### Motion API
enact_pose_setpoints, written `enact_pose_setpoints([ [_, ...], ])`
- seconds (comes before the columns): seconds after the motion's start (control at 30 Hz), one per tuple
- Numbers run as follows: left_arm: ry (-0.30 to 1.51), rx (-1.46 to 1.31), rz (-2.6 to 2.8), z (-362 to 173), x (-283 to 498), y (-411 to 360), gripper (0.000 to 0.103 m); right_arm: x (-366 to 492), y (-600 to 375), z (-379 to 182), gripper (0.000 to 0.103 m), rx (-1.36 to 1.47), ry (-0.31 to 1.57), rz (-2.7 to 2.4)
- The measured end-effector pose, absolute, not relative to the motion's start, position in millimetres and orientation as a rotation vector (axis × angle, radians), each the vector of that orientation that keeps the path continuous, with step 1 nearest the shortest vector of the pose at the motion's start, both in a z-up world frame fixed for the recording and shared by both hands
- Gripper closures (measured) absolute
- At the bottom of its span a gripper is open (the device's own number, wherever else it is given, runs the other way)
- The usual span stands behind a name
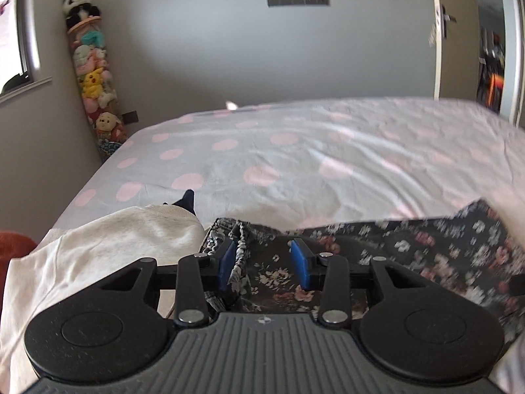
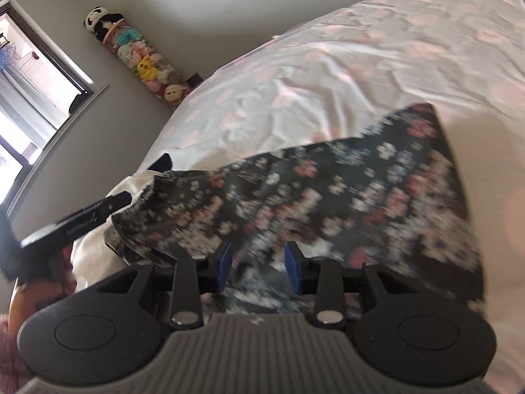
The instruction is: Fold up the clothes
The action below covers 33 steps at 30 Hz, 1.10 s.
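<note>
A dark floral garment lies at the near edge of the bed; it also shows, blurred, in the right wrist view. My left gripper is open just over its gathered waistband, with the waistband drawstring beside the left blue pad. My right gripper is open over the same garment's fabric. The left gripper's black body shows at the left of the right wrist view.
A cream sweatshirt lies left of the floral garment, with a dark navy piece behind it. The bed sheet is pale with pink dots. A column of plush toys stands in the room's corner. A door is at the right.
</note>
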<state>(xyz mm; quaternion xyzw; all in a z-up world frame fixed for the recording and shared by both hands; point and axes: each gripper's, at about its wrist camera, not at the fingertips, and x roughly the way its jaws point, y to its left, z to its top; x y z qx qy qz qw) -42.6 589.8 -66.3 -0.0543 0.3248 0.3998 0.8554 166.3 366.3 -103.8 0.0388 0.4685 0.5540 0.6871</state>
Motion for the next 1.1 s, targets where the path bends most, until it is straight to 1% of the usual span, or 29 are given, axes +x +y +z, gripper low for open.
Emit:
enact_pose_setpoints([
  [0.07,0.749,-0.088,0.845,-77.3,-36.2,597.8,0.07,171.1,347.8,-110.6,0.063,0.105,1.061,1.227],
  [0.2,0.86,-0.085,0.852,-97.8,-33.1,606.0,0.073,176.8,322.9,-121.0,0.062,0.138,1.078,1.212],
  [0.23,0.876,-0.081,0.864,-101.8,-34.4,606.9,0.077,178.1,318.1,-123.1,0.062,0.143,1.082,1.212],
  [0.3,0.869,-0.084,0.87,-105.4,-38.7,606.8,0.078,179.2,309.9,-125.2,0.062,0.147,1.081,1.214],
  [0.33,0.871,-0.082,0.872,-105.5,-38.5,606.4,0.08,179.5,306.2,-125.4,0.062,0.144,1.077,1.216],
  [0.4,0.881,-0.063,0.882,-104.0,-36.0,605.4,0.089,179.0,299.6,-124.2,0.061,0.115,1.05,1.221],
  [0.47,0.875,-0.055,0.888,-98.0,-35.0,604.4,0.092,178.5,293.5,-123.0,0.058,0.085,1.028,1.223],
  [0.63,0.85,-0.054,0.906,-75.6,-40.6,604.1,0.093,179.9,274.6,-120.6,0.057,0.032,0.989,1.21],
  [0.87,0.919,-0.042,0.896,-87.7,-43.2,617.3,0.09,191.7,251.3,-117.8,0.057,-0.006,0.936,1.087],
  [1.0,0.933,-0.027,0.898,-90.8,-42.1,616.8,0.088,191.0,253.6,-120.9,0.057,-0.169,0.863,1.034],
  [1.1,0.932,-0.034,0.893,-90.0,-43.8,617.7,0.088,188.0,264.1,-133.4,0.057,-0.266,0.853,1.04],
])
